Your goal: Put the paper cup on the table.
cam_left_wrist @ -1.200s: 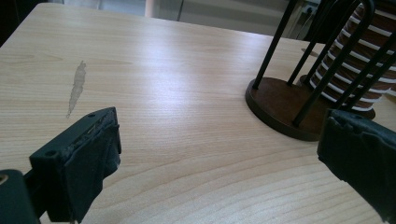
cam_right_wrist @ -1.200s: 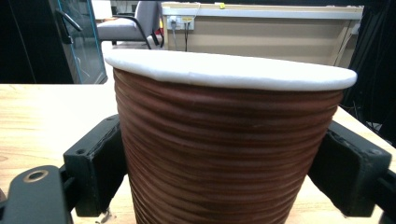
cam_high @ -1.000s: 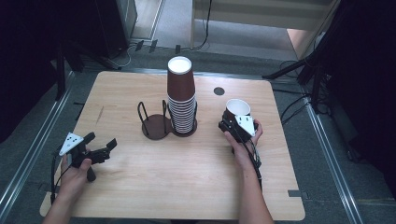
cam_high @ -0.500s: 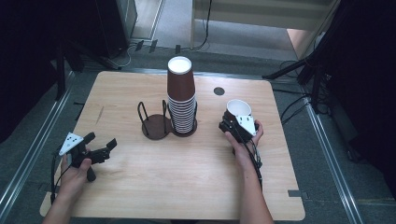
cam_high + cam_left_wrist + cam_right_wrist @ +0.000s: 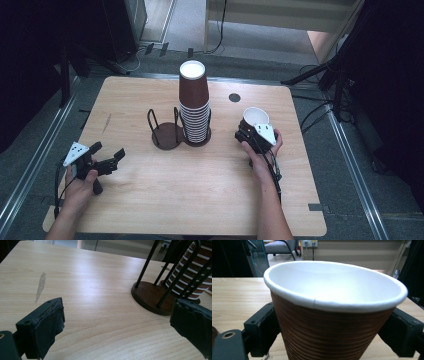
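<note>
At right of centre in the high view, 1 upright paper cup (image 5: 255,118) is bracketed by the right gripper (image 5: 248,134), whose jaws have just been opening and no longer press it. The left gripper (image 5: 107,160), jaws open and empty, is held well apart at lower left.

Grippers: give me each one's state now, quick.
Left gripper: open, nothing between its jaws, over the table.
Right gripper: jaws have just been opening, with the paper cup between them; whether the pads press it cannot be told.
</note>
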Available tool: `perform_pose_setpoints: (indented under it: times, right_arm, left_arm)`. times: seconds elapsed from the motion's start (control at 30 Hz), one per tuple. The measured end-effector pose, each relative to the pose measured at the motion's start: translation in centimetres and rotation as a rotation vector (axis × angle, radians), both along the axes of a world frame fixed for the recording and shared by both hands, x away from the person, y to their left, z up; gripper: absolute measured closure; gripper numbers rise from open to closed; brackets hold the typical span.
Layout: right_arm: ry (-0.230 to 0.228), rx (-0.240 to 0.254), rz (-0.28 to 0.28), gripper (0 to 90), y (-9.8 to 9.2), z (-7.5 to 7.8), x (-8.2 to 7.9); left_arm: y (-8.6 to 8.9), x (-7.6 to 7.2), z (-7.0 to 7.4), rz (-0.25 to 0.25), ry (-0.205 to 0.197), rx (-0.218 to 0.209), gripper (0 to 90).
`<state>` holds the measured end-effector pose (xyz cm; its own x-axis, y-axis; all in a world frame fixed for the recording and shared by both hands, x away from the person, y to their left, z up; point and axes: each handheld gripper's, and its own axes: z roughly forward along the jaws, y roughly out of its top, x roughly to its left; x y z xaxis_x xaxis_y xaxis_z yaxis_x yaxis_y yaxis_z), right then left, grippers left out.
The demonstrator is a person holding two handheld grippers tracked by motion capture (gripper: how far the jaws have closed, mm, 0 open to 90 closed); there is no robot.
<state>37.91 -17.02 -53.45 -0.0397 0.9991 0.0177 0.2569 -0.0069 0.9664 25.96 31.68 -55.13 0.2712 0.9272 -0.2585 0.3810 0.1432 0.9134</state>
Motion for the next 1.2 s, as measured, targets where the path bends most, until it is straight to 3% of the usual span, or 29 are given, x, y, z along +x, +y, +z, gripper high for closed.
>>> perform_pose_setpoints:
  times: [0.23, 0.37, 0.43, 0.57, 1.2]
  right_arm:
    - [-0.001, -0.005, 0.017, 8.6, 0.1, -0.1, -0.4]
    - [0.005, 0.012, 0.047, 3.3, 0.0, 0.2, -0.6]
    - [0.016, 0.047, 0.07, 0.0, -0.1, 0.5, -0.7]
    - [0.029, 0.07, 0.073, 0.0, -0.2, 0.9, -1.0]
    - [-0.03, 0.063, 0.138, 0.0, -0.8, 3.7, -3.7]
  left_arm:
    - [0.0, 0.0, 0.0, 0.0, 0.001, -0.003, 0.0]
    - [0.0, 0.0, 0.0, 0.0, 0.001, -0.004, 0.0]
    - [0.0, 0.0, 0.0, -0.001, 0.002, -0.004, 0.0]
    - [0.0, 0.0, 0.0, -0.001, 0.001, -0.004, 0.0]
    - [0.0, 0.0, 0.0, -0.002, 0.002, -0.003, 0.0]
